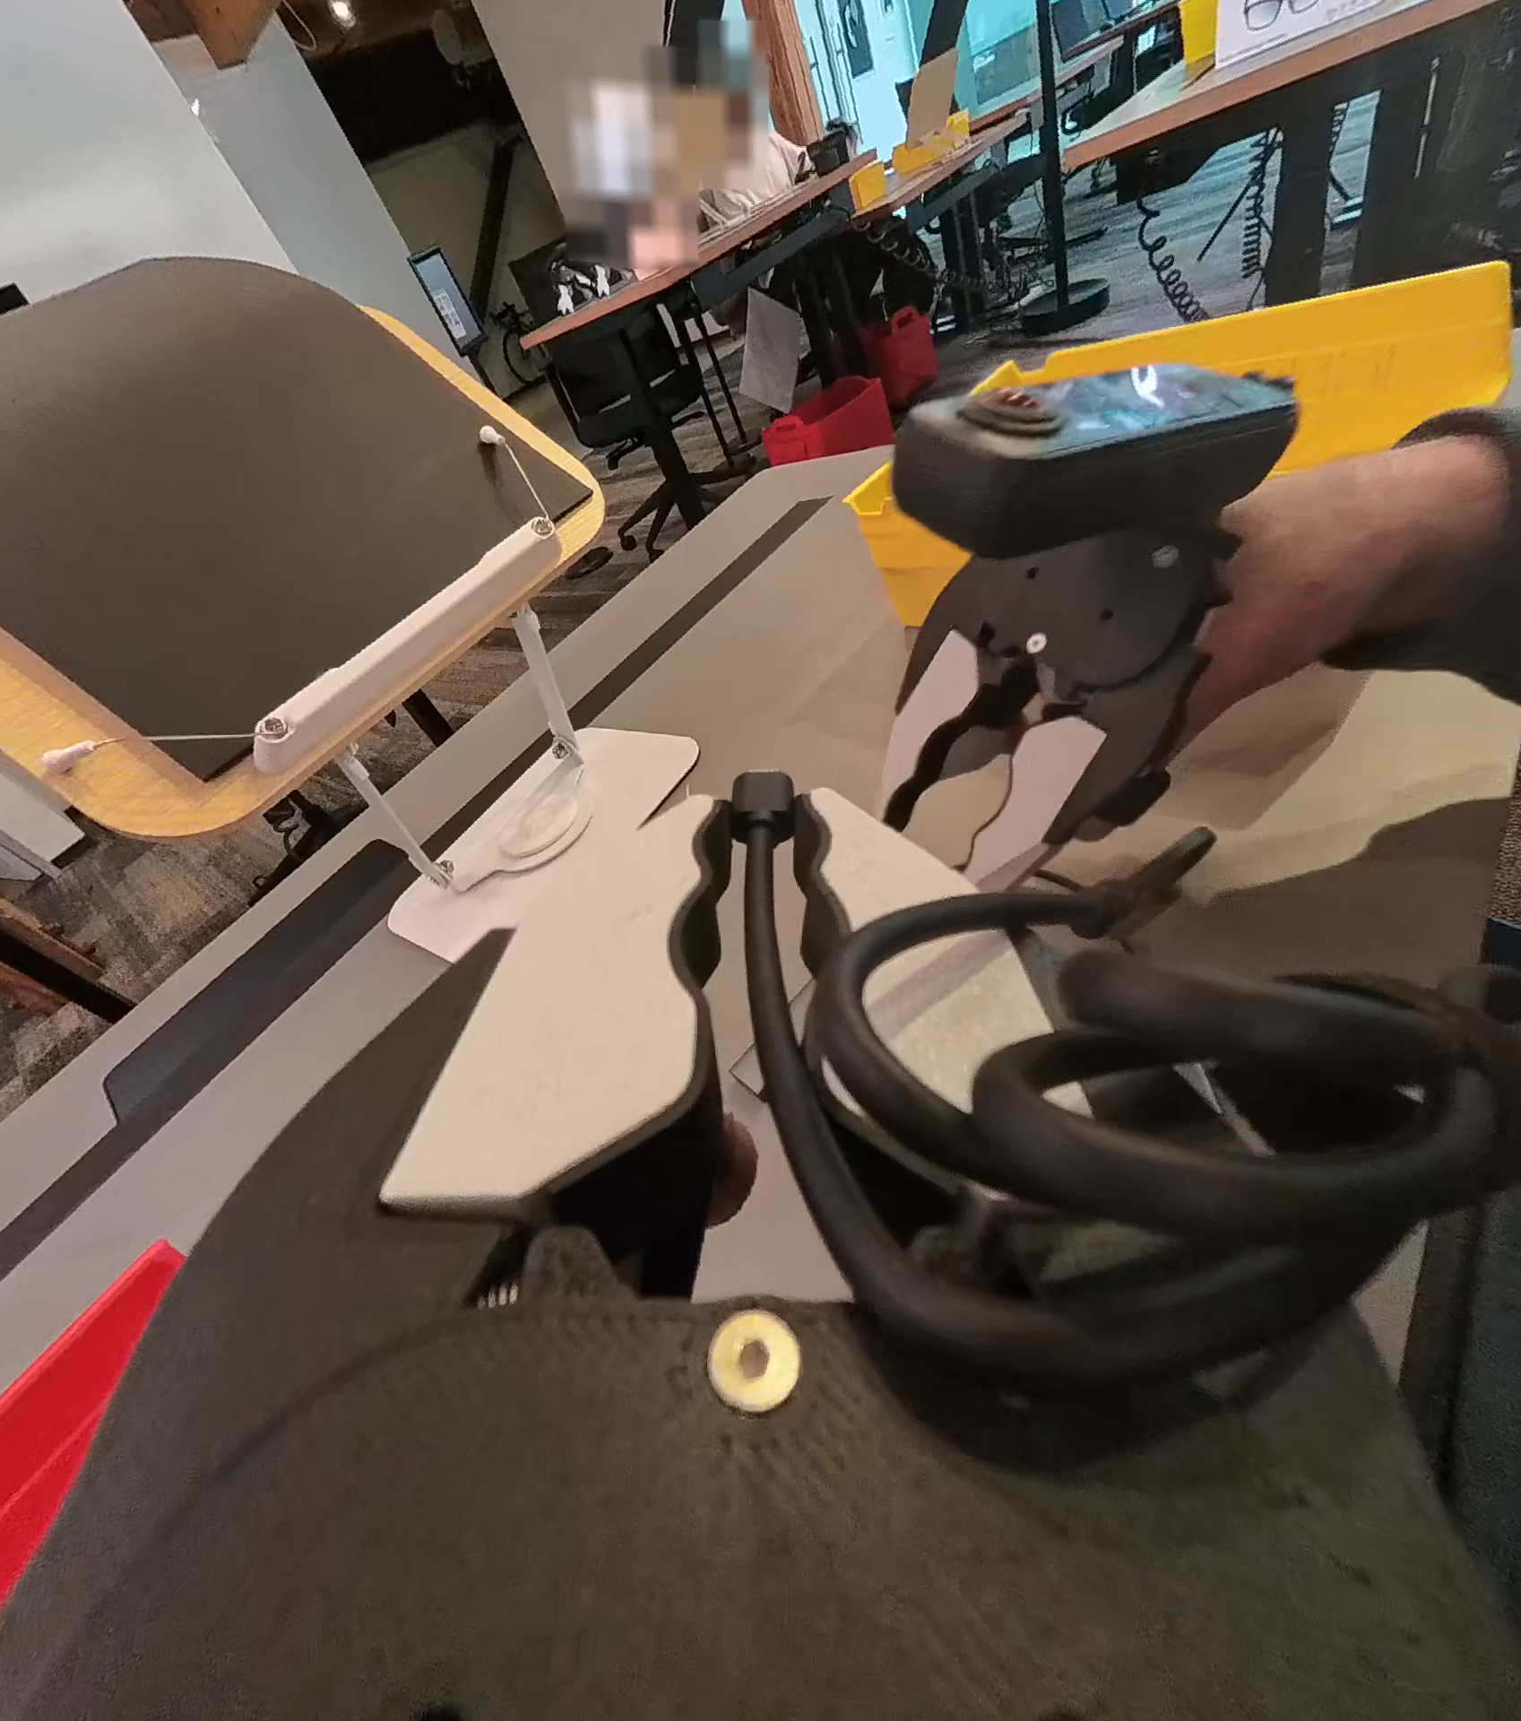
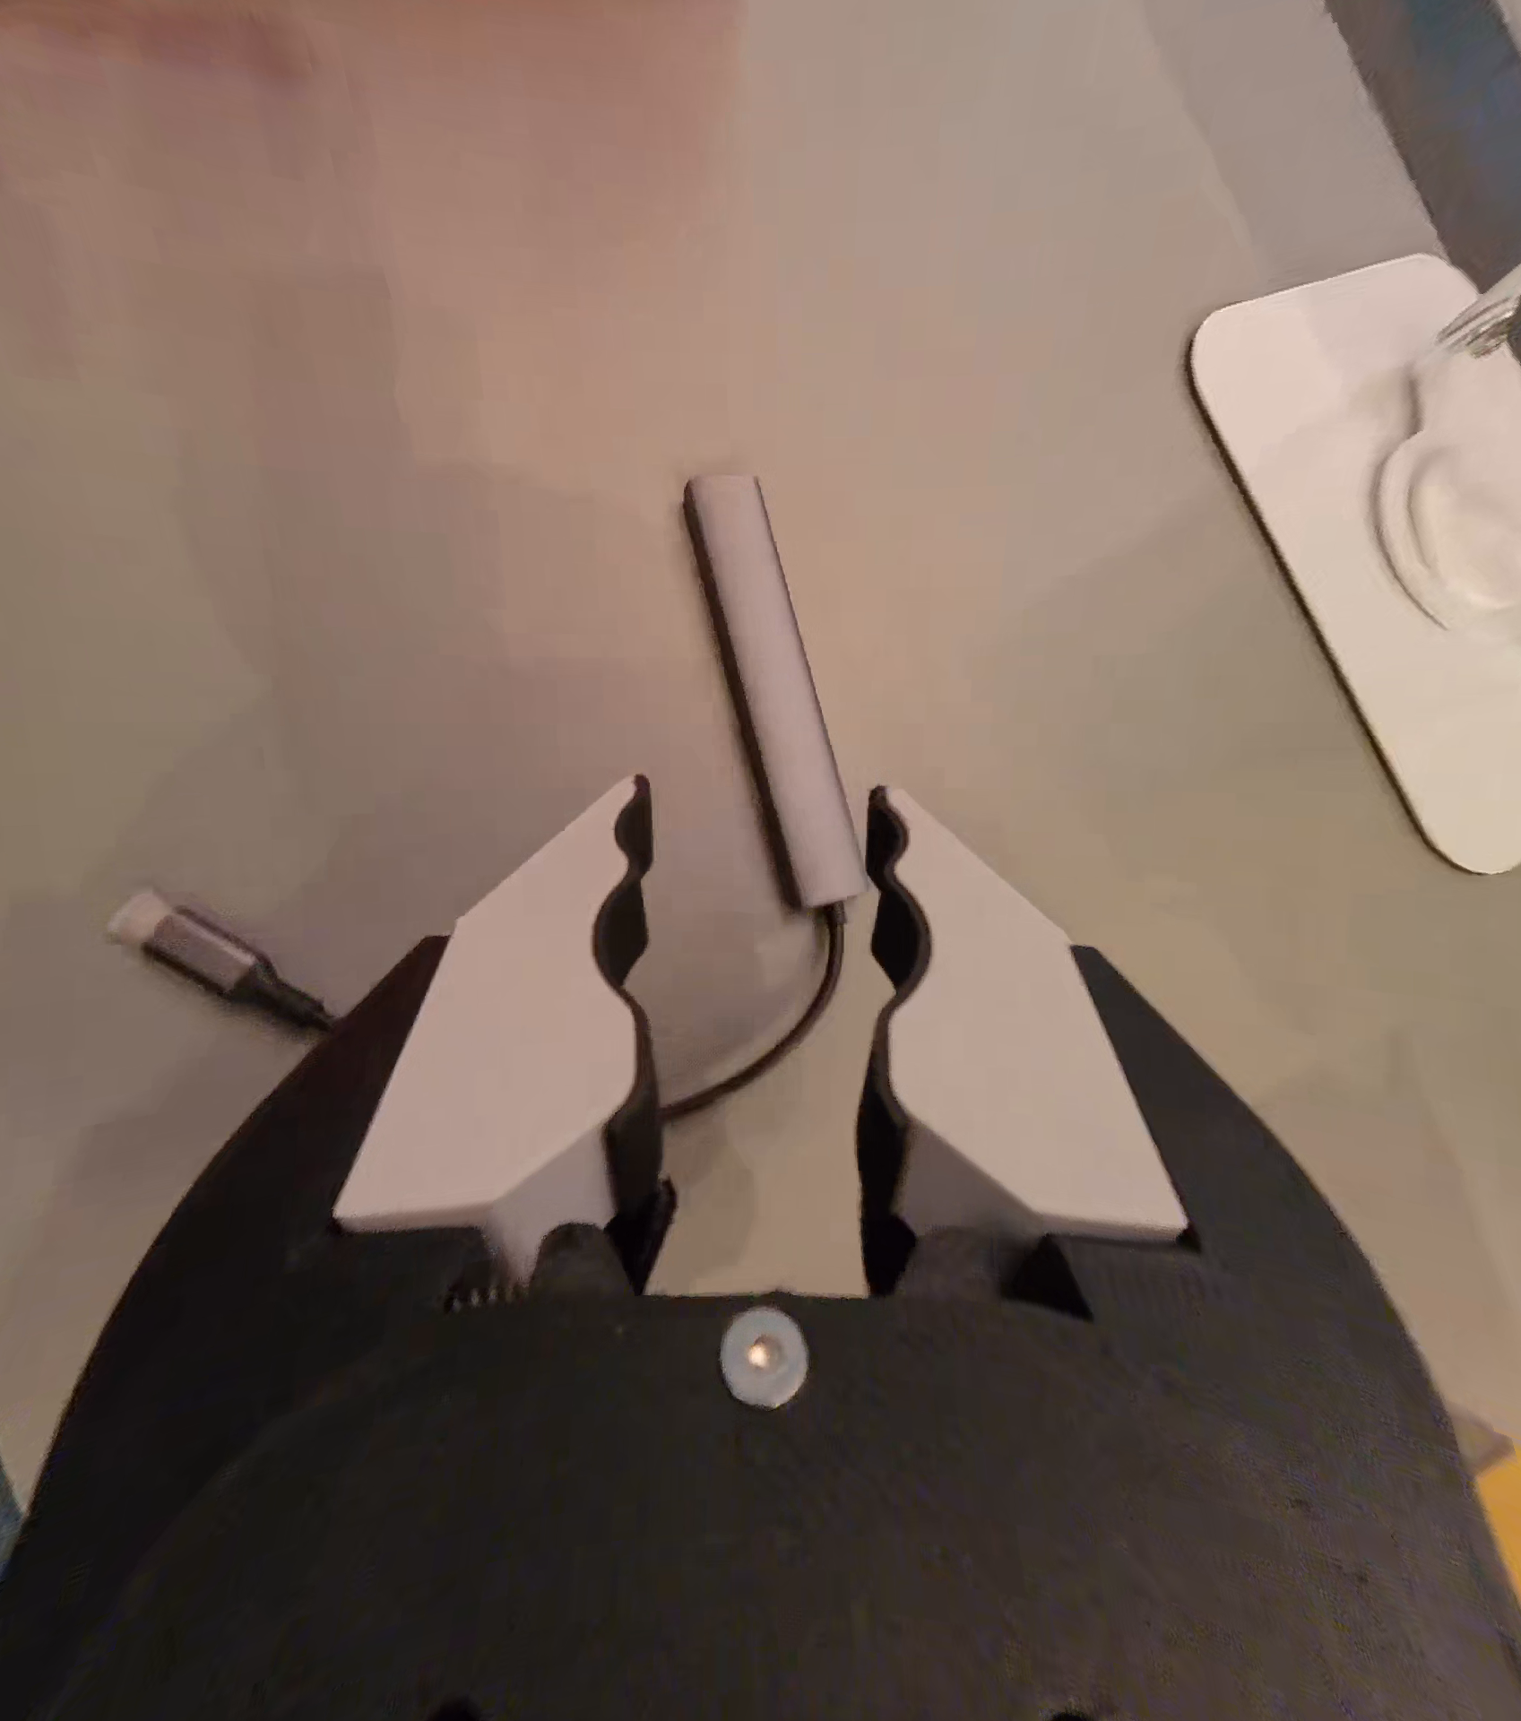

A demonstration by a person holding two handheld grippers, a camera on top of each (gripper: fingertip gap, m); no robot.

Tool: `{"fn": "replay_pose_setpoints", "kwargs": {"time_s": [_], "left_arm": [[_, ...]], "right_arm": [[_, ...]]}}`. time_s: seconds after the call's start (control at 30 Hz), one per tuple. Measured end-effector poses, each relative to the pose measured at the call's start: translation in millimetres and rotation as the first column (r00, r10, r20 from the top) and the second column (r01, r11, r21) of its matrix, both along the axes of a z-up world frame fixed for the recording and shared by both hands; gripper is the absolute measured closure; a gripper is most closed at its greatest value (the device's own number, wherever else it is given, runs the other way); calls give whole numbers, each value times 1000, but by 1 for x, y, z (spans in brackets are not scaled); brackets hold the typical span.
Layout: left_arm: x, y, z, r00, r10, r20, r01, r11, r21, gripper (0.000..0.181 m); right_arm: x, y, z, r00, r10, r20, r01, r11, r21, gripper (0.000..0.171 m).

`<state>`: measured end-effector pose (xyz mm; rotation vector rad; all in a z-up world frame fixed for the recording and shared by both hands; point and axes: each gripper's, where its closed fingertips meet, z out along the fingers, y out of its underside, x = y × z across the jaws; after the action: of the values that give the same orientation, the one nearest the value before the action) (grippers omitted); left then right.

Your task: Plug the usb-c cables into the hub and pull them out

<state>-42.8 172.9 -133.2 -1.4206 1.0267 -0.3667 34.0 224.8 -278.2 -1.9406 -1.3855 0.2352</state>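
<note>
Left wrist view: left tool (image 1: 761, 801) clenched on a black cable (image 1: 770, 931), coils trailing right. Right wrist view alone shows the hub (image 2: 770, 689) on the counter (image 2: 365, 466), just ahead of the released right tool (image 2: 756, 801).

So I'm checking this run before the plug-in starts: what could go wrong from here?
The left claw grips the black cable just behind its plug, with the coiled slack hanging beside it; that weight might twist the plug off line. The right claw, open over the grey hub, hasn't pinned it, so the hub may slide.
</note>
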Motion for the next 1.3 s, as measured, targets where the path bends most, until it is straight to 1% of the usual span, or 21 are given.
{"fn": "replay_pose_setpoints", "kwargs": {"time_s": [0.07,0.17,0.23,0.3,0.4,0.5,0.57,0.63,0.7,0.77,0.8,0.83,0.87,0.93,1.03,1.1,1.13,1.17,1.2,1.27,1.3], "left_arm": [[-1,1,0,1000,3,-1,-3,1000,-6,169],[-2,2,1,1000,4,2,-4,1000,-11,169],[-4,3,1,1000,7,3,-7,1000,-11,169],[-5,3,2,1000,6,4,-6,1000,-11,169],[-7,3,5,1000,7,6,-7,1000,-5,169],[-9,4,9,1000,9,15,-9,1000,3,169],[-11,4,13,1000,10,18,-10,1000,9,169],[-14,5,16,1000,14,23,-14,1000,14,169],[-16,6,19,999,17,28,-18,1000,20,169],[-18,7,21,999,21,29,-22,999,24,169],[-18,7,22,999,21,30,-22,999,25,169],[-19,7,22,999,21,30,-22,999,26,169],[-19,7,21,999,22,29,-23,999,26,169],[-19,8,20,999,21,29,-22,1000,22,169],[-19,9,17,999,22,27,-22,1000,15,169],[-19,10,16,999,23,27,-23,1000,10,169],[-19,10,16,999,23,29,-23,1000,9,169],[-19,10,16,999,25,29,-25,1000,9,169],[-19,10,17,999,27,28,-27,1000,9,169],[-19,9,17,999,26,29,-26,1000,9,169],[-19,9,18,999,26,30,-26,1000,9,169]], "right_arm": [[-8,9,-2,999,-27,-20,26,999,-38,128],[-17,21,-13,998,-4,60,7,999,-42,129],[-27,27,-23,996,22,82,-15,996,-90,131],[-33,28,-37,989,77,126,-59,988,-145,137],[-44,30,-41,981,147,125,-122,974,-191,152],[-52,25,-42,941,311,132,-279,936,-213,152],[-55,19,-42,880,445,163,-410,887,-212,153],[-54,12,-41,753,608,252,-591,793,-149,153],[-48,10,-40,606,687,401,-713,692,-108,152],[-36,6,-40,474,700,534,-761,631,-152,150],[-29,0,-40,434,706,561,-759,621,-195,142],[-22,-8,-38,415,716,561,-748,620,-239,139],[-18,-16,-34,426,719,549,-731,631,-260,135],[-11,-24,-24,515,677,525,-659,705,-262,105],[-5,-22,-15,752,479,453,-422,877,-227,77],[-12,-11,-10,913,271,305,-234,960,-150,77],[-12,-1,-5,969,132,207,-107,986,-125,80],[-10,3,-3,994,26,106,-11,990,-142,79],[-9,1,-2,999,-37,13,39,982,-182,76],[-9,-5,-5,985,-122,-124,88,963,-253,62],[-10,-7,-9,978,-143,-152,99,959,-264,54]]}}
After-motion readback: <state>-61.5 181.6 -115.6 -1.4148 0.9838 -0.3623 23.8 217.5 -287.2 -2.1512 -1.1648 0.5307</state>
